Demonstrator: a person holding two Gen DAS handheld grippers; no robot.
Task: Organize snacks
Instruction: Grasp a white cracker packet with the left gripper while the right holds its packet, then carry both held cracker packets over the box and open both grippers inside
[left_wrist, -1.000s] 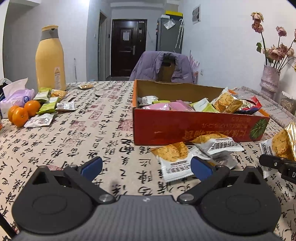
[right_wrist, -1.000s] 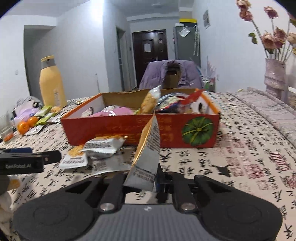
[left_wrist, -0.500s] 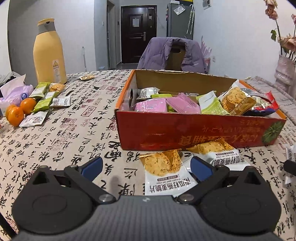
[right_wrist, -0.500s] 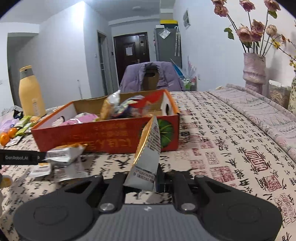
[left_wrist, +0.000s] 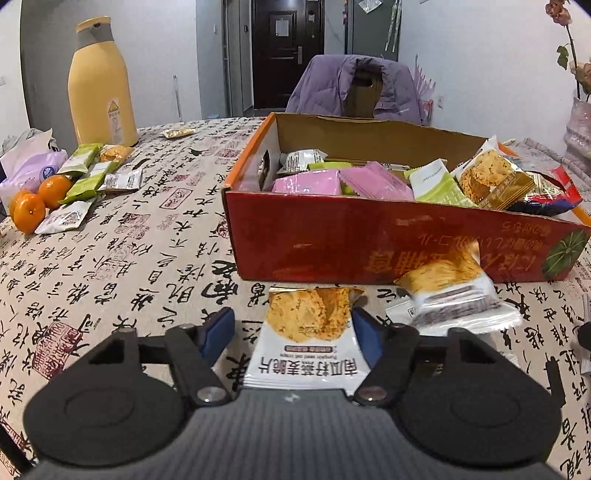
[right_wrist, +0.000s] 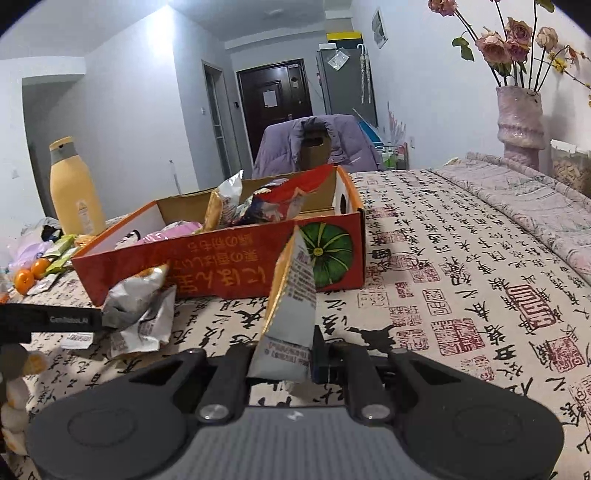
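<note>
A red cardboard box (left_wrist: 369, 240) on the patterned tablecloth holds several pink, green and gold snack packets. Right in front of it lies a white cracker packet (left_wrist: 306, 343) between the jaws of my left gripper (left_wrist: 291, 325), which are closing. The right pad touches the packet's edge and a gap remains at the left pad. A second cracker packet (left_wrist: 454, 295) lies to the right against the box. My right gripper (right_wrist: 282, 354) is shut on a gold-and-white snack packet (right_wrist: 291, 302) that stands upright, near the box's (right_wrist: 221, 266) pumpkin-printed corner.
At the far left stand a yellow bottle (left_wrist: 101, 85), oranges (left_wrist: 33, 203), green packets (left_wrist: 88, 173) and a tissue pack (left_wrist: 26, 166). A chair with a purple jacket (left_wrist: 354, 88) is behind the box. A vase of flowers (right_wrist: 519, 118) stands at the right.
My left gripper has moved forward and down over the cracker packet, and its jaws have narrowed around it. The right gripper shifted sideways, still holding its packet.
</note>
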